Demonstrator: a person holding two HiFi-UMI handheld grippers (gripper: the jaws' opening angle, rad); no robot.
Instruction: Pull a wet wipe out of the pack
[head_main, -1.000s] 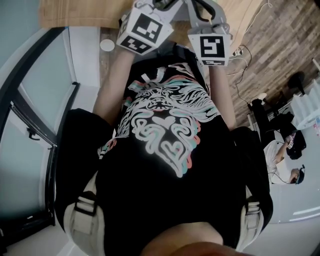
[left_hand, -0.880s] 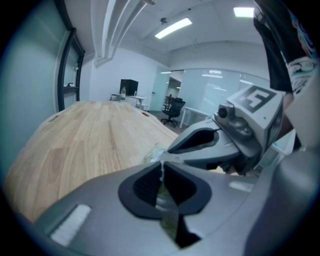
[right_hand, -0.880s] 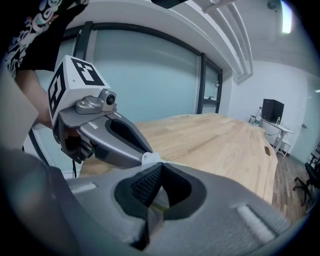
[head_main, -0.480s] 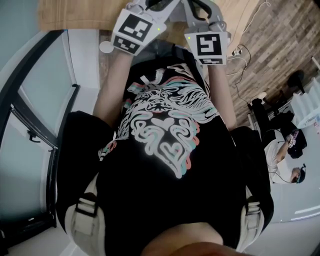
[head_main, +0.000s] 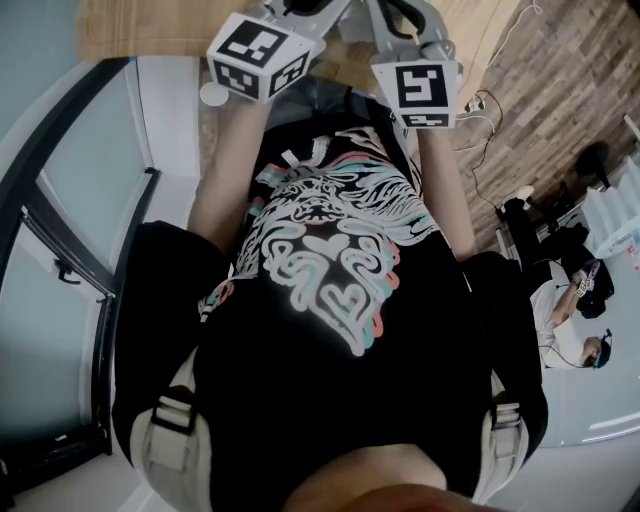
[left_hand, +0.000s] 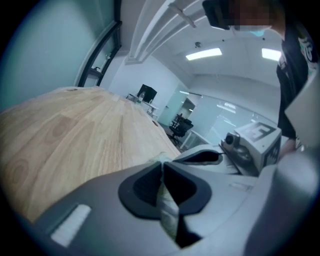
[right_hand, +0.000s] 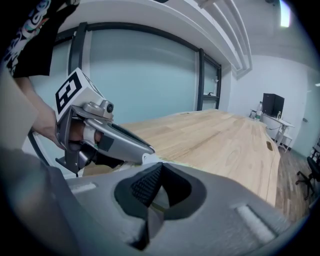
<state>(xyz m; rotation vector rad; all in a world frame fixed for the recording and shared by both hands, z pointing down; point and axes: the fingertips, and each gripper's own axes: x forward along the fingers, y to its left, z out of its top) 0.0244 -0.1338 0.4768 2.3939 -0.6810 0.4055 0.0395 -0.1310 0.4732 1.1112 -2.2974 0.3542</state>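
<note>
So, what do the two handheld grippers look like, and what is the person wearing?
Both the left gripper and right gripper have grey bodies with black ribbed fingers. Each carries a white cube with black square markers. The person wears a black short-sleeved T-shirt with a white, teal and pink print.

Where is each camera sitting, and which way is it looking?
Head view: on the person's head, looking steeply down at the black printed shirt, both forearms and the marker cubes.
Left gripper view: on the left gripper, looking along its shut jaws, which pinch a wet wipe, over the wooden table; the shirt shows top right.
Right gripper view: on the right gripper, looking along its shut jaws, seemingly on the pack, toward glass walls; the left hand shows.
Shared: each gripper view shows the other gripper and the table.
</note>
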